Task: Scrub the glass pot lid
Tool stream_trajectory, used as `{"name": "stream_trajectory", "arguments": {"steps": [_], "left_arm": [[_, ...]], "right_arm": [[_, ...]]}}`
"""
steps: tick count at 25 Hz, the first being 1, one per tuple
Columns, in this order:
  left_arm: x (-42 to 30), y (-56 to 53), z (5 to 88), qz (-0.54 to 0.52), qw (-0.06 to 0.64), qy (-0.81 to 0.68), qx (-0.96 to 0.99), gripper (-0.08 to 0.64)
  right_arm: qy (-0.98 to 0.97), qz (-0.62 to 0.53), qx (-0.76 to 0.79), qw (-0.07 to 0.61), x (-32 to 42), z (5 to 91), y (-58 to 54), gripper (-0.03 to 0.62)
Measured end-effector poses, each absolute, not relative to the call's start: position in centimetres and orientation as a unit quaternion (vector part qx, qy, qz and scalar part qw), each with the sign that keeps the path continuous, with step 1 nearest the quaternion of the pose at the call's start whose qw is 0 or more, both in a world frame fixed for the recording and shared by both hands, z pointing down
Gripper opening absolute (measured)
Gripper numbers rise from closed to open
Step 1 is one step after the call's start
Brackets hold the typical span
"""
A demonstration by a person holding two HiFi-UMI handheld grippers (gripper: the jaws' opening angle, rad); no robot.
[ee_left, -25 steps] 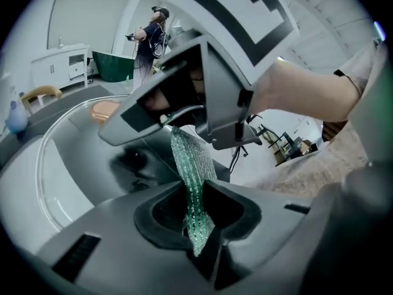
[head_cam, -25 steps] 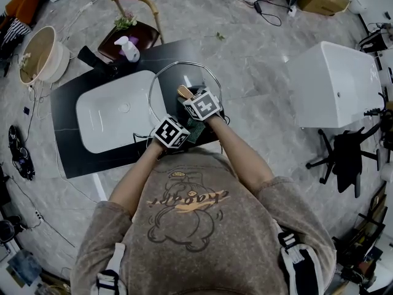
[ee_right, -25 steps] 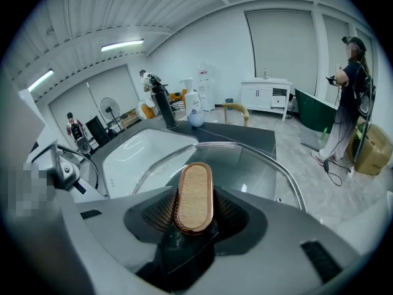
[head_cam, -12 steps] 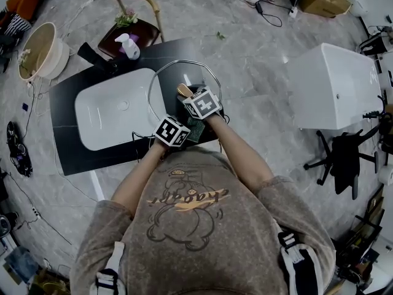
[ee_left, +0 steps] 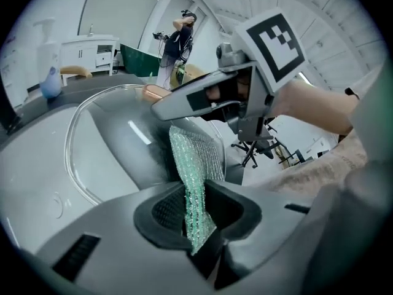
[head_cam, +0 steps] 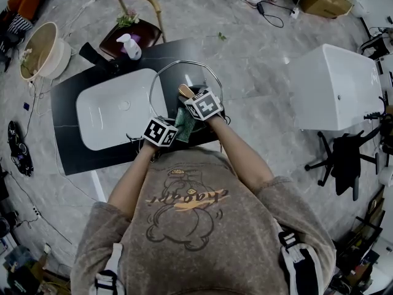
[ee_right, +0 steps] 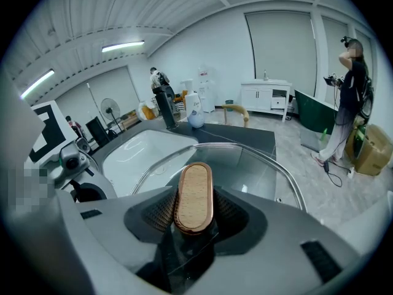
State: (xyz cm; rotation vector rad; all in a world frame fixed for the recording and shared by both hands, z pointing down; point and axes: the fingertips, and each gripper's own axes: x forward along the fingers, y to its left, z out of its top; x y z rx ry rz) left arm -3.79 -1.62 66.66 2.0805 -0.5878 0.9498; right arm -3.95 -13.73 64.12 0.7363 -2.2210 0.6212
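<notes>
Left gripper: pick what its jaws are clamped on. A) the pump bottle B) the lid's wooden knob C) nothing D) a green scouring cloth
D: in the left gripper view the left gripper pinches the green scouring cloth; the wooden knob sits in the right gripper.

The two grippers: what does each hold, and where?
Left gripper pinches the green scouring cloth by its end; right gripper clamps the glass lid by its wooden knob.

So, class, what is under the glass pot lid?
Through the glass lid, the white sink and black counter show. The right gripper and green scouring cloth hide the rest.
</notes>
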Motion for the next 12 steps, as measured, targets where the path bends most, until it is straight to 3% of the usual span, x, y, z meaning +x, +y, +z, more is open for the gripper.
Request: {"name": "stream_trajectory", "arguments": {"steps": [12], "left_arm": [[-10.6,-3.4,66.1,0.417,0.351,-0.271,0.793,0.097]], "right_arm": [[-0.859,0.241,0.285,0.35,-3.8,64.1,-13.7,0.186]]}}
